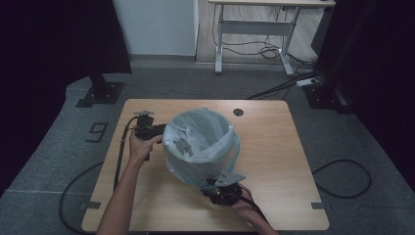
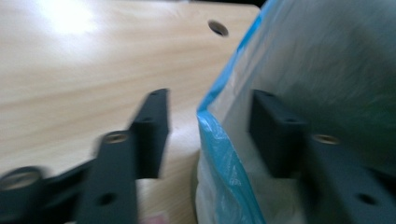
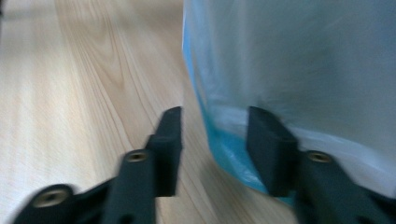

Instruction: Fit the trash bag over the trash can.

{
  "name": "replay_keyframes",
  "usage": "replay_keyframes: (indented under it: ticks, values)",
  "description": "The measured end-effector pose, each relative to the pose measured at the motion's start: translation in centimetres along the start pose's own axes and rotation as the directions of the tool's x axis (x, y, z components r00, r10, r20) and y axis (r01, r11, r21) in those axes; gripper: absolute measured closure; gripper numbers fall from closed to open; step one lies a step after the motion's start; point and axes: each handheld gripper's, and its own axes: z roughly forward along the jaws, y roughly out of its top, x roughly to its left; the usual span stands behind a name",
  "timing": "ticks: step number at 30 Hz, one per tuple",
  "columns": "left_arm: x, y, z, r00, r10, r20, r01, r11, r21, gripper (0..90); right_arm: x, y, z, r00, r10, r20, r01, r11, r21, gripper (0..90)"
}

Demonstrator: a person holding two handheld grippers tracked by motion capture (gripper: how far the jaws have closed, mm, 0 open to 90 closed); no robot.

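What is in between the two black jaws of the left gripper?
In the left gripper view, the blue folded edge of the bin bag stands between the jaws of the left gripper, which are apart. One jaw is over the wooden table, one against the bag.

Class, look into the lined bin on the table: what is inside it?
Inside the bin only the pale plastic liner shows, crumpled against the walls, with a dark patch on the near-left side. The bottom is covered by liner folds, so any contents cannot be told.

A round bin point(image 1: 200, 152) stands upright near the middle of the wooden table, open at the top. A thin, pale blue-white plastic liner point(image 1: 193, 134) lines it, folded out over the rim and hanging crinkled down the outside wall.
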Motion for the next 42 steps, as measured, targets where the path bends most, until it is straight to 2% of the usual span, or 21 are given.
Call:
replay_keyframes:
  ticks: [2,4,8,11,15,18,23,26,29,31,34,36,38,42]
  values:
    - [0.0,0.0,-0.7,0.9996,0.012,-0.026,-0.013,0.9999,-0.007,30.5,0.1,0.2,-1.0,0.9999,0.017,0.002,-0.017,0.998,-0.06,44.4]
    - [-0.1,0.0,-1.4,0.9968,0.034,-0.072,-0.036,0.9991,-0.022,24.3,0.2,0.6,-1.8,0.9997,0.019,-0.012,-0.02,0.995,-0.102,43.2]
    - [0.1,-0.1,-2.6,0.9955,0.048,-0.082,-0.051,0.9981,-0.034,18.2,0.6,1.2,-2.9,0.9997,0.003,-0.023,-0.007,0.987,-0.16,41.6]
    - [0.2,0.1,-3.8,0.9947,0.061,-0.082,-0.066,0.9965,-0.052,17.2,0.7,1.6,-4.0,0.9999,0.0,-0.011,-0.002,0.982,-0.191,40.9]
    - [0.1,0.4,-6.0,0.9944,0.075,-0.074,-0.082,0.992,-0.096,17.0,-0.1,1.6,-6.2,0.9996,0.006,0.029,0.001,0.975,-0.222,40.1]
    - [-0.3,0.8,-7.4,0.996,0.077,-0.045,-0.082,0.9885,-0.126,17.1,-1.2,1.0,-7.8,0.9976,0.031,0.062,-0.016,0.973,-0.231,39.6]
    - [-2.4,2.1,-8.4,0.9927,0.119,0.022,-0.114,0.9813,-0.155,18.2,-3.2,-0.7,-10.0,0.9874,0.091,0.129,-0.06,0.971,-0.23,39.4]
    - [-4.3,3.3,-7.9,0.9836,0.157,0.089,-0.143,0.9793,-0.143,18.4,-4.2,-1.6,-11.1,0.9795,0.117,0.164,-0.077,0.97,-0.231,39.3]
    - [-6.6,4.7,-6.8,0.9663,0.212,0.146,-0.198,0.9746,-0.103,18.5,-5.0,-2.3,-12.1,0.9714,0.144,0.189,-0.097,0.966,-0.238,39.3]
    - [-8.3,5.6,-5.6,0.9531,0.25,0.17,-0.243,0.9681,-0.063,18.8,-5.4,-2.5,-12.6,0.9674,0.155,0.201,-0.103,0.964,-0.247,39.4]
    - [-10.7,6.7,-3.6,0.9295,0.318,0.187,-0.326,0.9452,0.013,19.6,-5.6,-2.6,-13.0,0.9639,0.164,0.21,-0.108,0.962,-0.252,39.3]
    - [-12.1,7.4,-2.2,0.9181,0.348,0.189,-0.366,0.9282,0.067,19.7,-5.7,-2.8,-13.1,0.9623,0.168,0.214,-0.112,0.961,-0.251,39.4]
    - [-12.8,7.8,-1.2,0.9125,0.358,0.198,-0.381,0.9197,0.094,19.9,-5.8,-2.9,-13.1,0.9617,0.169,0.216,-0.114,0.962,-0.248,39.4]
    - [-13.7,8.5,0.7,0.9062,0.36,0.222,-0.395,0.9077,0.142,20.5,-5.8,-2.9,-13.3,0.9614,0.167,0.219,-0.111,0.962,-0.248,39.4]
